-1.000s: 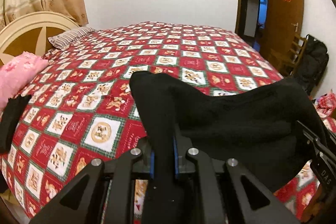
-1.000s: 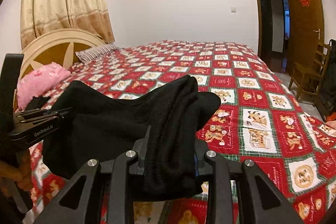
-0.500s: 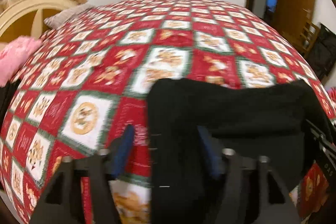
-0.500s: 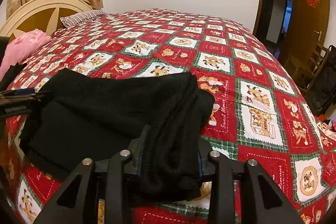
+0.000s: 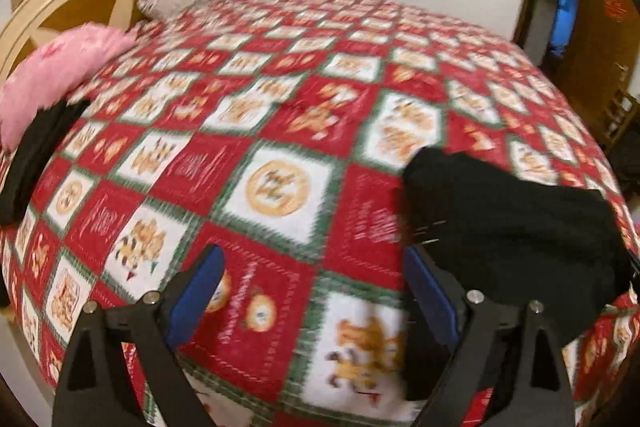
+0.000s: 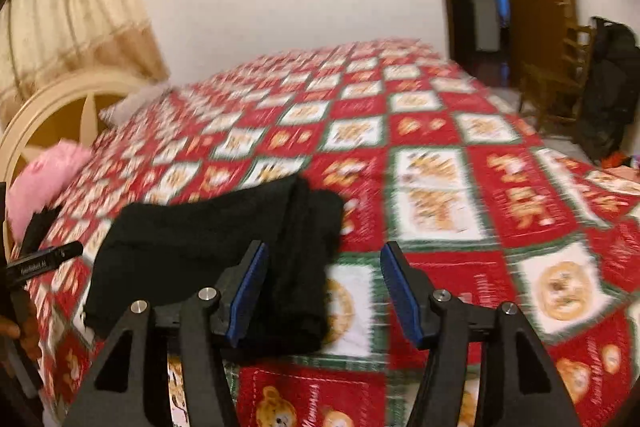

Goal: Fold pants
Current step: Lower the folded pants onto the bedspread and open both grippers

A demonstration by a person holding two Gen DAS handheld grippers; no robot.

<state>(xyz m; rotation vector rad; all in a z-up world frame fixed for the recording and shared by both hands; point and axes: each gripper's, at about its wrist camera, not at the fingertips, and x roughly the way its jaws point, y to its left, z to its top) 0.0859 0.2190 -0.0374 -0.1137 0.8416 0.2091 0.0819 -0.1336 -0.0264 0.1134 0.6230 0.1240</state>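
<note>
Folded black pants (image 6: 208,259) lying on the near part of the bed (image 5: 288,131), on the red checked cover. Left gripper (image 5: 314,301) just left of the pile, fingers (image 5: 196,291) spread wide and opening further, only the cover between them, right finger beside the cloth edge. Right gripper (image 6: 322,297) at the pile's right end, fingers (image 6: 248,291) apart yet closing, a corner of the cloth between them, not pressed. Pink pillow (image 5: 52,75) and dark garment (image 5: 36,155) far left, by the headboard (image 6: 60,103). Wooden chair (image 6: 560,75) and open door far right.
</note>
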